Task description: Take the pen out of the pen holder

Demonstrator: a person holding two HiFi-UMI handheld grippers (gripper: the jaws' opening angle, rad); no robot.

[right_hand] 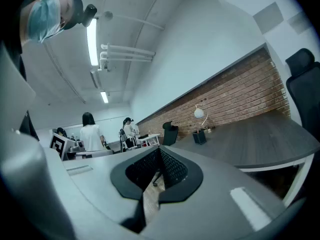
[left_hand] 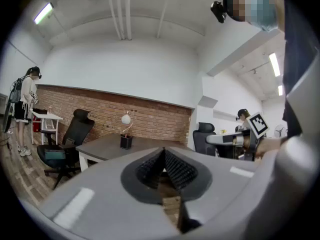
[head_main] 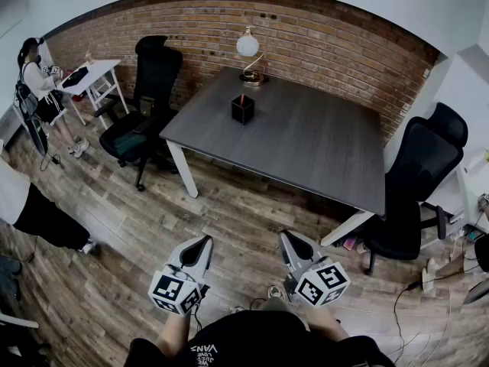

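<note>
Brick-red wall (head_main: 306, 29) backs the head view, where I see a dark grey table (head_main: 321, 151) with a black pen holder (head_main: 243, 110) standing near its far edge, just in front of a lamp (head_main: 248, 48) with a white globe. The pen (head_main: 242, 98), a thin stick with a reddish tip, stands upright in the pen holder. Black office chairs (head_main: 416, 182) flank the table on the wooden floor (head_main: 229, 220), and at far left a person (head_main: 34, 75) stands by a white desk (head_main: 93, 75). Low in the frame, well apart from the table, the left gripper (head_main: 205, 241) and the right gripper (head_main: 288, 237) are held side by side, both pointing toward it, each with its fingers drawn to a closed tip. From the left gripper view, I find the left gripper (left_hand: 163, 151) with its ribbed pads pressed together and nothing between them. Beyond the tip the pen holder (left_hand: 126, 142) sits on the table (left_hand: 100, 146) under the lamp (left_hand: 126, 118), the pen too small to make out. The right gripper's marker cube (left_hand: 257, 125) shows at right. From the right gripper view, the right gripper (right_hand: 160, 151) likewise has its pads meeting at the tip, empty, with the pen holder (right_hand: 199, 137) and lamp (right_hand: 199, 113) distant on the table (right_hand: 260, 139) along the brick wall (right_hand: 235, 91).
</note>
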